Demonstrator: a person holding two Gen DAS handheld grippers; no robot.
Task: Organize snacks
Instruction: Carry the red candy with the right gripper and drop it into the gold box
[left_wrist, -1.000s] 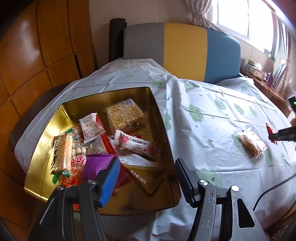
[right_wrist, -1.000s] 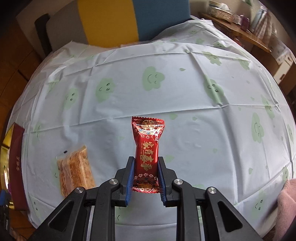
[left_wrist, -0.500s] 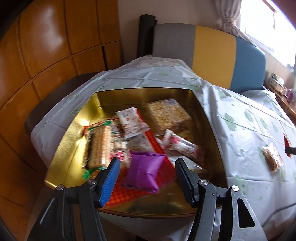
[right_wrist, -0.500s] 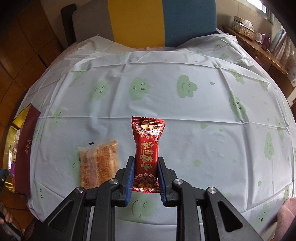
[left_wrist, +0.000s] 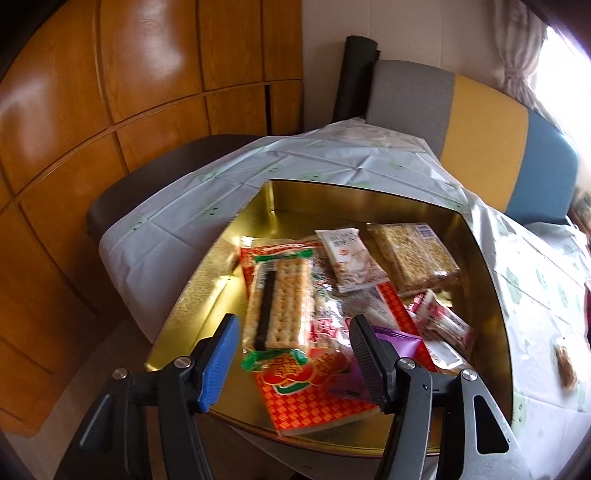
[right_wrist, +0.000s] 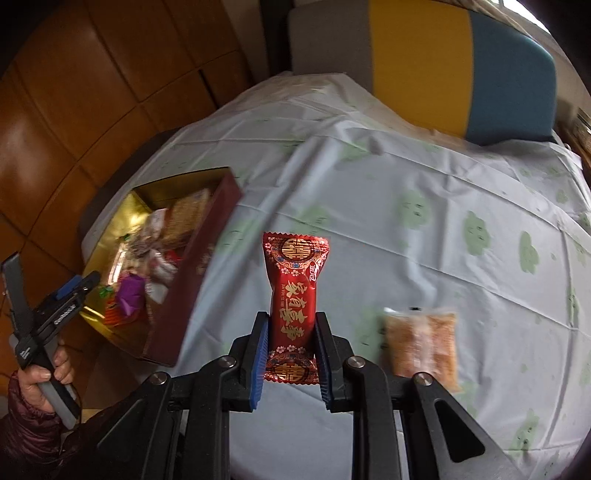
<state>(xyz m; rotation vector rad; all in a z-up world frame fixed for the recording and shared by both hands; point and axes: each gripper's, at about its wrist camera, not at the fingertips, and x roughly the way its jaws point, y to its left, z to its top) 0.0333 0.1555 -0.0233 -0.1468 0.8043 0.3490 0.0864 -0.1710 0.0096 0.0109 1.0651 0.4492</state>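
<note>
**Right gripper clamped on red packet; left gripper spread above the box**

The right gripper (right_wrist: 290, 354) is closed on the lower end of a red snack packet (right_wrist: 294, 291), which stands upright between the fingers above the tablecloth (right_wrist: 424, 177). Just right of that gripper, an orange snack packet (right_wrist: 421, 345) lies flat on the cloth; the picture is blurred there. To the left, a gold-lined box (right_wrist: 192, 280) with a dark red outer wall sits at the table's left edge, holding mixed packets.

The left gripper (left_wrist: 291, 349) hangs over the near end of the box (left_wrist: 369, 199) with its fingers wide apart and nothing between them. Seen past the fingers, a cracker packet (left_wrist: 284, 306) lies on top of a large red patterned packet (left_wrist: 314, 391). A purple packet (left_wrist: 395, 341) lies to the right, partly hidden by the right finger. Farther in lie a white sachet (left_wrist: 349, 258), a clear pack of brown crisp bars (left_wrist: 413, 254) and a red-and-white wrapped bar (left_wrist: 443, 321).

In the right wrist view the left gripper (right_wrist: 74, 286) shows at the far left, held in a hand (right_wrist: 44, 376) in a dark red sleeve. A chair back (left_wrist: 469, 136) in grey, yellow and blue stands beyond the table, and wood panels (left_wrist: 129, 92) cover the left wall.
</note>
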